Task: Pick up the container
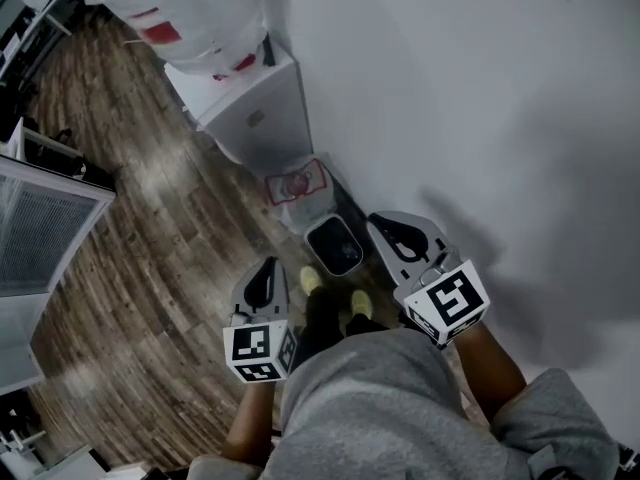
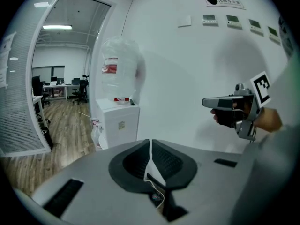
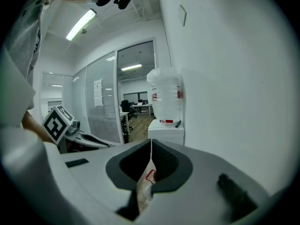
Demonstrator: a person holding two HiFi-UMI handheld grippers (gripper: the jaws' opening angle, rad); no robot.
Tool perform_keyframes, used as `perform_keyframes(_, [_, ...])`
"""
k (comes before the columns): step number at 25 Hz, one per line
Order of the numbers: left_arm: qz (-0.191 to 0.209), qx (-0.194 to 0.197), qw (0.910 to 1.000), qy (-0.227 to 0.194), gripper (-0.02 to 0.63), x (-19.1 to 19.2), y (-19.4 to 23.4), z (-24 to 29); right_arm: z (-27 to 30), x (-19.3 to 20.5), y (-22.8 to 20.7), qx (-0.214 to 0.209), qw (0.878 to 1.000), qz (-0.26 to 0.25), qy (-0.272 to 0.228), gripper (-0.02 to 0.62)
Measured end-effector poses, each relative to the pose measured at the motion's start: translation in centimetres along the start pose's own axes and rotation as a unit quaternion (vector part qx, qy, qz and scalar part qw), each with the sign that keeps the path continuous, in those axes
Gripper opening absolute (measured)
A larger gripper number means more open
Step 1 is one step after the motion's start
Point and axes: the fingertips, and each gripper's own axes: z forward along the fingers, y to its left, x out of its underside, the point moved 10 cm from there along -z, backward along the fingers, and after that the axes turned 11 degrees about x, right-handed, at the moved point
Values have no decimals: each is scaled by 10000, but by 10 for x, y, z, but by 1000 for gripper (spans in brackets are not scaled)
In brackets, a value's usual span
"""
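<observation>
A small dark container (image 1: 333, 245) with a glossy top stands on the wood floor against the white wall, just beyond the person's feet. In the head view my left gripper (image 1: 268, 268) hangs left of it and my right gripper (image 1: 385, 220) right of it, both above the floor and apart from it. The left gripper's (image 2: 150, 142) jaws meet at the tips with nothing held. The right gripper's (image 3: 151, 142) jaws are likewise closed and empty. The left gripper view catches the right gripper (image 2: 206, 102) in a hand, and the right gripper view shows the left gripper (image 3: 115, 144).
A white bin with a red-printed bag (image 1: 297, 188) stands behind the container. Beyond it is a white cabinet (image 1: 260, 118) carrying a plastic-wrapped water bottle (image 1: 190, 8). The white wall (image 1: 480, 98) runs along the right, and a glass partition (image 1: 40, 228) stands at left.
</observation>
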Motion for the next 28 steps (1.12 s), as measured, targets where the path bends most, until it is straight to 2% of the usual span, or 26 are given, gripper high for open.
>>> perform_keyframes(4, [129, 203, 9993, 272, 26, 13, 39, 33, 29, 4, 5, 59, 9998, 123, 176, 26])
perform_keyframes(8, [137, 551, 9958, 723, 26, 47, 71, 68, 57, 22, 14, 11, 9986, 223, 480, 26])
perform_keyframes(10, [88, 740, 9919, 1033, 56, 67, 85, 92, 72, 38, 15, -9, 9974, 291, 657, 26])
perform_keyframes(11, [58, 842, 9894, 1183, 115, 80, 91, 105, 80, 47, 15, -11, 9966, 326, 750, 26])
perform_keyframes(13, [-38, 988, 9847, 1437, 150, 108, 104, 130, 94, 69, 16, -20, 9947, 376, 952, 26])
perform_keyframes(19, [-289, 1051, 9705, 2149, 181, 198, 143, 204, 135, 138, 13, -72, 9879, 675, 1395, 26])
perform_keyframes(24, [-420, 1156, 9594, 2539, 204, 274, 166, 256, 159, 203, 20, -163, 9812, 991, 1647, 26])
perform_keyframes(28, [-400, 1206, 9541, 2713, 206, 330, 178, 297, 170, 250, 27, -304, 9751, 1164, 1864, 26])
